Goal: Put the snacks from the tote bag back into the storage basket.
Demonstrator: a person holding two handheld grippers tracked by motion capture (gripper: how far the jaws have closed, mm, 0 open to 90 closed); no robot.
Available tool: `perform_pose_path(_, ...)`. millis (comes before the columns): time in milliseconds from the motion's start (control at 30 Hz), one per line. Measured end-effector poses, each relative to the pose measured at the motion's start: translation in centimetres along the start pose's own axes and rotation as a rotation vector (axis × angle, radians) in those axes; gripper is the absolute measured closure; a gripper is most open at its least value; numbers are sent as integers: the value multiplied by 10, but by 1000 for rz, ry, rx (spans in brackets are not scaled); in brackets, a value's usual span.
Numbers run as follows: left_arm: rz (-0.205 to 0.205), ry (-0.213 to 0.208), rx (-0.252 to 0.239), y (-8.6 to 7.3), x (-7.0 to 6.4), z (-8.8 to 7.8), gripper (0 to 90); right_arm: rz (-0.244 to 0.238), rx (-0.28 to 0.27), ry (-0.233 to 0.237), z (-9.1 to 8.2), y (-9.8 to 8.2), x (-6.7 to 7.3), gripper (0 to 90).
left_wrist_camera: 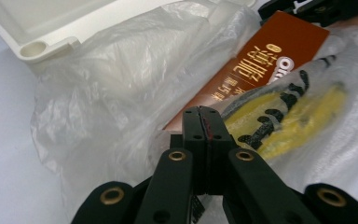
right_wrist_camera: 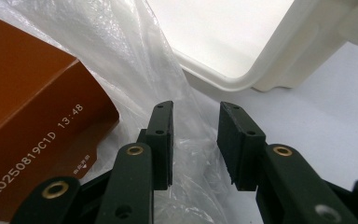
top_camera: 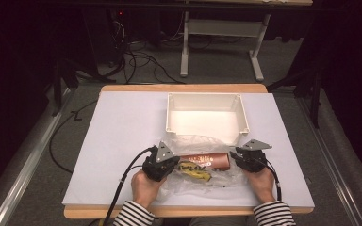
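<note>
Low in the centre of the high view, a clear plastic bag (top_camera: 202,162) lies crumpled on the white desk (top_camera: 118,141), with a brown box (top_camera: 210,161) and a yellow-and-black packet (top_camera: 195,170) inside it. The left hand-held gripper (top_camera: 166,162) sits at the bag's left end; in the left gripper view its jaws are pressed together, with bag film bunched around the tips, though whether film is pinched I cannot tell. The right hand-held gripper (top_camera: 245,157) sits at the bag's right end; in the right gripper view its jaws stand apart with loose film (right_wrist_camera: 196,154) between them, pads not pressing. Just above the bag, touching its upper edge, stands an empty white tray (top_camera: 172,113). Cables and a white frame's legs lie on the floor along the top of the frame
</note>
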State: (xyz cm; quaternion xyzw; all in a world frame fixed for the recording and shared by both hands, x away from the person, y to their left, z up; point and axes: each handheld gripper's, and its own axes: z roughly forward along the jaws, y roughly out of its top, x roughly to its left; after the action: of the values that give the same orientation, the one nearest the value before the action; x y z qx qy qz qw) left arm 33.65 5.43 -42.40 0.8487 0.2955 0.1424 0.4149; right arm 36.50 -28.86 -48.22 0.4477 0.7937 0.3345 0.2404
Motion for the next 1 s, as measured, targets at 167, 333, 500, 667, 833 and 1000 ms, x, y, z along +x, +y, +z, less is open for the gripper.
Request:
perform_pose_path(167,-6,-22,8,-18,-11,-13,900,0,0,-1,0,0,0,664)
perform_pose_path(333,-19,-22,35,-37,-15,-16,900,0,0,-1,0,0,0,663)
perform_pose_path(500,-71,-22,54,-48,-16,-12,900,1,0,-2,0,0,0,662)
perform_pose_path(667,-111,31,85,-57,-9,3,900,1,0,-2,0,0,0,662)
perform_pose_path(833,-130,57,87,-57,-1,9,900,-3,1,-4,0,0,1,661)
perform_pose_path(1000,-125,37,52,-55,-4,-1,804,-5,-1,-6,0,0,1,661)
